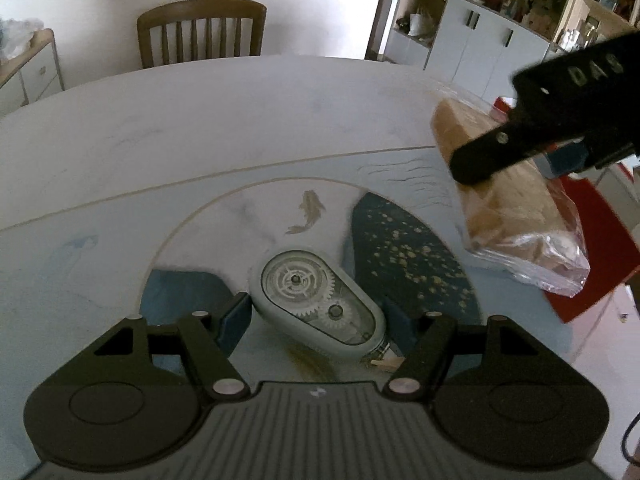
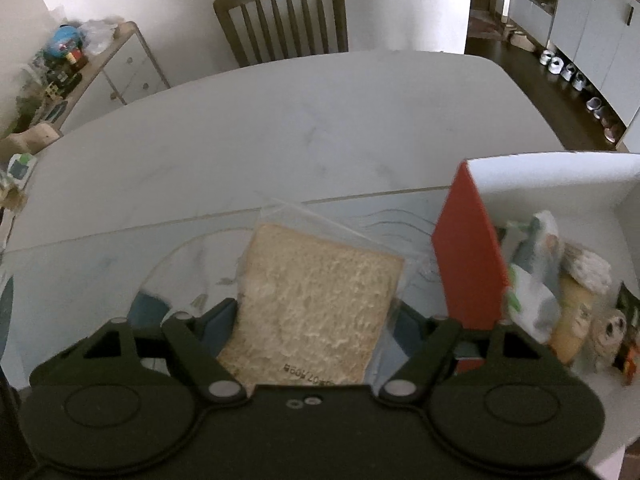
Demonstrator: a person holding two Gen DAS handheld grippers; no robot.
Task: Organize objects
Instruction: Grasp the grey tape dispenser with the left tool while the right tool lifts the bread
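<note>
Between the right gripper [image 2: 316, 320] pads sits bagged bread [image 2: 316, 304], gripped; left gripper [image 1: 316, 320] clasps a geared gadget [image 1: 320, 300].

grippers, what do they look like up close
Both are matte black: the left gripper and right gripper each have round side discs, silver pivot pins, angled link arms and blue finger pads. The right one's side bears raised "DAS" lettering.

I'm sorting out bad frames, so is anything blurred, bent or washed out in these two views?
Left wrist view: the table edge bows, the bagged bread is smeared, the wall is washed out. Right wrist view: the box and the snacks in it are soft.
</note>
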